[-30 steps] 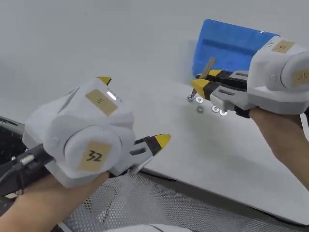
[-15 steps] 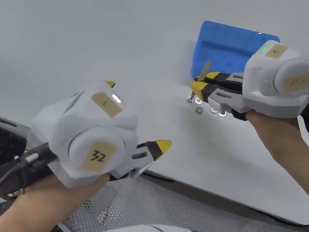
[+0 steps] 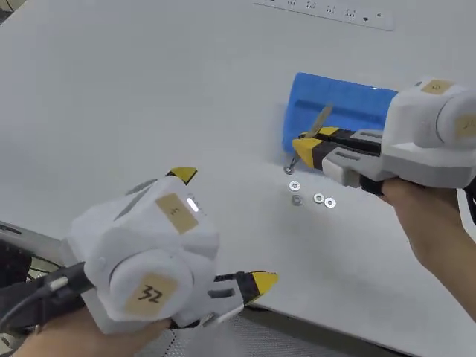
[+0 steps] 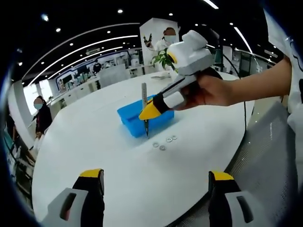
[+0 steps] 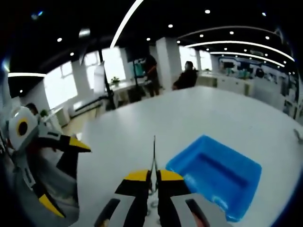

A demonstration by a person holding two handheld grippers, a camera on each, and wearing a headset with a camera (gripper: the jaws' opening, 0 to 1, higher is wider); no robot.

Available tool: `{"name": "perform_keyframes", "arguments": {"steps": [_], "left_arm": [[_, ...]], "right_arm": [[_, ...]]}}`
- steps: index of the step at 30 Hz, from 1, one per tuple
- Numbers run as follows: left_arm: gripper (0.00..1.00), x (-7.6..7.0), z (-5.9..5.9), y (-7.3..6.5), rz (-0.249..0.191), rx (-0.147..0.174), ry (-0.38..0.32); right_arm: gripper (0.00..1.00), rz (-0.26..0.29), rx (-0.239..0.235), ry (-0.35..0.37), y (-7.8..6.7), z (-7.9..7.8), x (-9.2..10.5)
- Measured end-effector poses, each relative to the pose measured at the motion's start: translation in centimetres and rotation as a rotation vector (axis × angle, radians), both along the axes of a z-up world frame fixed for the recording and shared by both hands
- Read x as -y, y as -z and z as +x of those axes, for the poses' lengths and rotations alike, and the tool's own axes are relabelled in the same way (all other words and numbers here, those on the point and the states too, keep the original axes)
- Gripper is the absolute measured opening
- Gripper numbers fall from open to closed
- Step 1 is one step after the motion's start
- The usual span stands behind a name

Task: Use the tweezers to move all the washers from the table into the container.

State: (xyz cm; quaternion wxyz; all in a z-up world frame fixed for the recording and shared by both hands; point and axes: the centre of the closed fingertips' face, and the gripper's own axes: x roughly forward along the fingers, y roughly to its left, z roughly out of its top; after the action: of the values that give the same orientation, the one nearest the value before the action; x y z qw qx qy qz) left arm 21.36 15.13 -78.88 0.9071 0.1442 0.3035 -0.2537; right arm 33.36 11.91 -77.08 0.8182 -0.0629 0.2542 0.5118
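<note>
Several small metal washers (image 3: pixel 312 198) lie on the white table (image 3: pixel 149 97) just in front of the blue container (image 3: pixel 338 111). My right gripper (image 3: pixel 303 143) is shut on the tweezers (image 3: pixel 316 126), whose points slant down to the table by the container's near left corner, beside the washers. Whether the points hold a washer is too small to tell. From the left gripper view, the tweezers (image 4: pixel 145 106) stand before the container (image 4: pixel 137 120) with washers (image 4: pixel 162 142) nearby. My left gripper (image 3: pixel 223 227) is open and holds nothing at the table's near edge.
A power strip (image 3: pixel 327 11) lies along the table's far edge. A perforated metal surface (image 3: pixel 245 338) sits below the near edge. In the right gripper view the left gripper (image 5: pixel 57 161) is at the left and the container (image 5: pixel 213 175) at the right.
The head camera has tilted, so more of the far table shows. The right gripper with the tweezers now sits a little farther from the washers, toward the container's corner. The left gripper stays open.
</note>
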Motion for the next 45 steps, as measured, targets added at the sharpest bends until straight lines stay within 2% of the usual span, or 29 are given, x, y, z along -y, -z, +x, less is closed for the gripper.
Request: {"name": "perform_keyframes", "arguments": {"steps": [6, 11, 12, 15, 16, 20, 23, 29, 33, 36, 45], "left_arm": [[0.96, 0.4, 0.1, -0.5, 0.007, 0.026, 0.022], [0.99, 0.6, -0.3, -0.2, 0.016, 0.003, 0.036], [0.99, 0.7, -0.3, -0.3, 0.011, 0.006, 0.038], [0.99, 1.0, -0.5, -0.3, -0.009, -0.013, 0.031], [0.99, 1.0, -0.5, -0.2, -0.009, -0.014, 0.034], [0.99, 1.0, -0.4, 0.2, 0.004, -0.01, 0.042], [0.99, 0.8, -0.1, -0.2, 0.007, 0.028, 0.032], [0.99, 0.6, -0.1, 0.0, 0.033, 0.027, 0.032], [0.97, 0.8, -0.2, -0.1, 0.064, 0.054, 0.048], [0.98, 0.7, -0.2, 0.0, 0.063, 0.041, 0.047], [0.97, 0.4, -0.3, 0.1, 0.066, 0.03, 0.038]], "right_arm": [[0.02, 0.019, 0.026, 0.033, -1.6, 0.6, 1.0], [0.02, 0.023, 0.057, 0.047, -2.6, 1.6, 1.1], [0.02, 0.026, 0.066, 0.049, -2.8, 1.9, 1.0], [0.02, 0.034, 0.088, 0.062, -3.4, 2.9, 0.9], [0.02, 0.038, 0.096, 0.071, -3.3, 3.8, 1.0], [0.02, 0.046, 0.123, 0.109, -3.4, 5.5, 1.0], [0.03, 0.037, 0.139, 0.138, -2.7, 6.5, 0.9], [0.03, 0.022, 0.117, 0.158, -0.5, 7.8, 0.4], [0.03, 0.022, 0.082, 0.171, 0.7, 8.3, -0.1], [0.03, 0.001, 0.096, 0.17, 1.4, 8.5, -0.6], [0.03, -0.046, 0.083, 0.152, 3.4, 8.1, -0.8]]}}
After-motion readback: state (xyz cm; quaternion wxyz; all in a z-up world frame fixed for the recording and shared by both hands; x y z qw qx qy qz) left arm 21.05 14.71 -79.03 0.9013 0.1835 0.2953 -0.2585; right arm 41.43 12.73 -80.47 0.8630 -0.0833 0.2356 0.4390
